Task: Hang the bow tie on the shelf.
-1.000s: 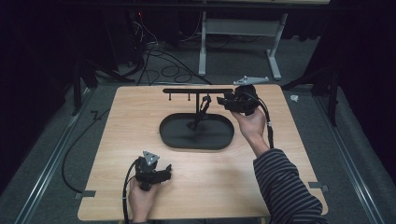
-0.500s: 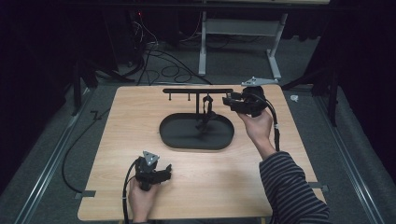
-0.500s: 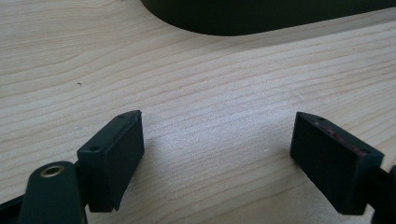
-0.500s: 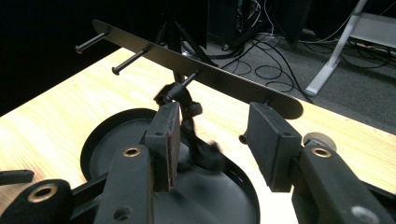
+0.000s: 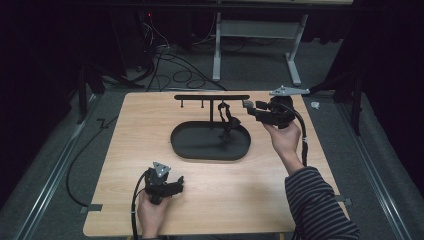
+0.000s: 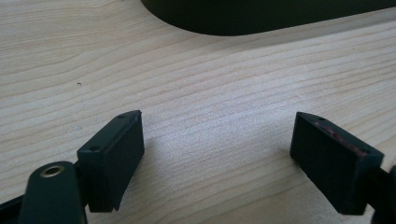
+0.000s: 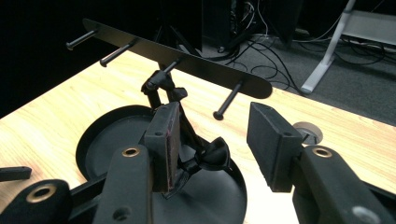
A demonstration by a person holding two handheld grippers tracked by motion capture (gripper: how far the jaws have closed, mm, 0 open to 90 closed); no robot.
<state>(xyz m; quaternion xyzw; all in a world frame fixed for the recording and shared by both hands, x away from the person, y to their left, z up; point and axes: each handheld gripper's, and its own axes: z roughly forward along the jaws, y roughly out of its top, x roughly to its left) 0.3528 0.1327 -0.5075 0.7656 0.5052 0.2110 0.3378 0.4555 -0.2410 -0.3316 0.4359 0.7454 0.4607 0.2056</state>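
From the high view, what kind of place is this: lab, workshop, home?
Most likely a lab or recording rig: a lone wooden table on grey carpet, black curtains all round, loose cables on the floor behind, and a bare desk frame at the back.

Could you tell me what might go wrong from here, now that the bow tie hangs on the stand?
The bow tie hangs by its strap from one peg of the stand, and the right gripper, whose jaws have just been opening, is close beside it; a jaw could snag the strap and pull it off. The gripper could also knock the rack's crossbar.
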